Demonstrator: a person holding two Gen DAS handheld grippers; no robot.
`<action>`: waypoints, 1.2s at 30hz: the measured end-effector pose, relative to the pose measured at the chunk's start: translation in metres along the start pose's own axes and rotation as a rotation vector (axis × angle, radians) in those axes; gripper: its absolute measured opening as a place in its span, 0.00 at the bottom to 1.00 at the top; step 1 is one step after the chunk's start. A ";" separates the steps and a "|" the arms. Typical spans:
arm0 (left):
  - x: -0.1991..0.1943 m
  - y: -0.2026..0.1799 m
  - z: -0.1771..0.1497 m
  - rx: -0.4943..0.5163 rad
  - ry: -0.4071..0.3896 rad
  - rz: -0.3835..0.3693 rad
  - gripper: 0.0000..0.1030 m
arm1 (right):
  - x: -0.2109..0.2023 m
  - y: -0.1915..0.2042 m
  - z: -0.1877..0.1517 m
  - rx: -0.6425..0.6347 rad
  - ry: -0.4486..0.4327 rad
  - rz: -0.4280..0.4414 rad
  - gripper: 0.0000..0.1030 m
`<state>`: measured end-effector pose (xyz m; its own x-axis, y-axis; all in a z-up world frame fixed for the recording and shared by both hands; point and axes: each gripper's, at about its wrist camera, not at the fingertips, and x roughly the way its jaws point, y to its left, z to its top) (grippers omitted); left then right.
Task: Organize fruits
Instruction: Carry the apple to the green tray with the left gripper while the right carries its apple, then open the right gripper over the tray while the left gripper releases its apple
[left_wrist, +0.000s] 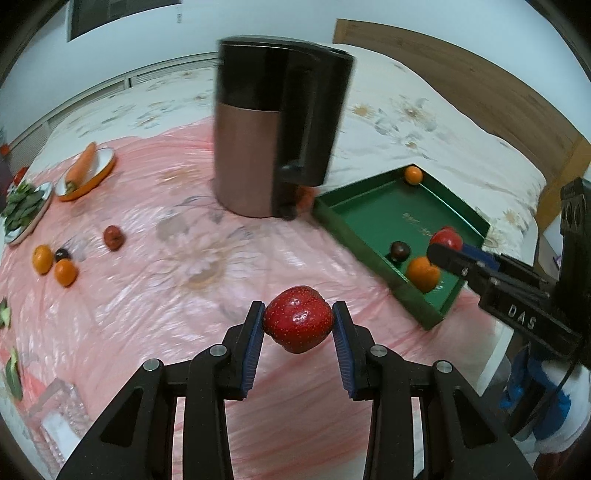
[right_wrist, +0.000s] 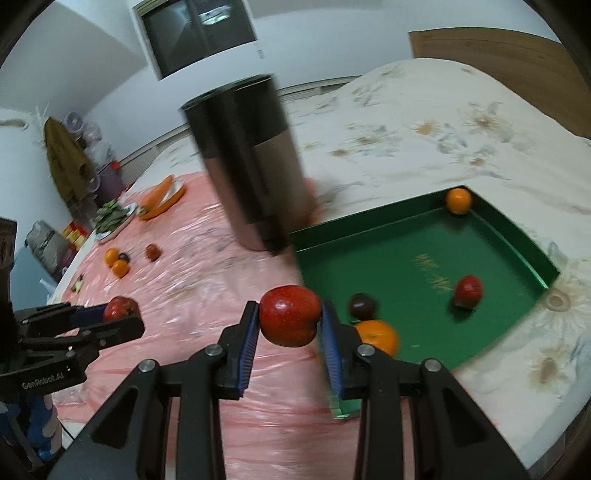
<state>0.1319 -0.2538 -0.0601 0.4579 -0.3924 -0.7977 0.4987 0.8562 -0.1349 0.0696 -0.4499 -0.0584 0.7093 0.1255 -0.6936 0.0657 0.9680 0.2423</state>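
My left gripper (left_wrist: 298, 323) is shut on a red apple (left_wrist: 297, 318) and holds it above the pink plastic sheet, left of the green tray (left_wrist: 373, 218). My right gripper (right_wrist: 289, 322) is shut on a second red apple (right_wrist: 289, 315) at the tray's (right_wrist: 417, 236) near left edge; in the left wrist view it (left_wrist: 448, 245) hangs over the tray. The tray holds two oranges (right_wrist: 458, 200) (right_wrist: 377, 335), a red apple (right_wrist: 468, 291) and a dark plum (right_wrist: 362, 305). On the sheet at the far left lie two oranges (left_wrist: 65, 272) (left_wrist: 42, 259), a dark plum (left_wrist: 62, 253) and a red fruit (left_wrist: 113, 237).
A tall black and copper appliance (left_wrist: 273, 125) stands behind the tray's left corner. A plate with a carrot (left_wrist: 82, 168) and a plate of green leaves (left_wrist: 23, 205) sit at the far left. Green vegetable pieces (left_wrist: 13, 373) lie near the left edge. A floral bedsheet (right_wrist: 424, 122) lies beyond.
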 end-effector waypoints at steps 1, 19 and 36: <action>0.002 -0.005 0.002 0.008 0.003 -0.004 0.31 | -0.002 -0.008 0.001 0.011 -0.007 -0.011 0.39; 0.083 -0.094 0.073 0.138 0.031 -0.056 0.31 | 0.002 -0.130 0.010 0.114 -0.037 -0.191 0.39; 0.154 -0.100 0.084 0.149 0.092 0.004 0.31 | 0.044 -0.162 0.021 0.102 -0.017 -0.246 0.40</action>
<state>0.2140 -0.4281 -0.1201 0.3939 -0.3507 -0.8496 0.6039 0.7956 -0.0485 0.1054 -0.6058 -0.1142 0.6748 -0.1152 -0.7289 0.3072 0.9420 0.1355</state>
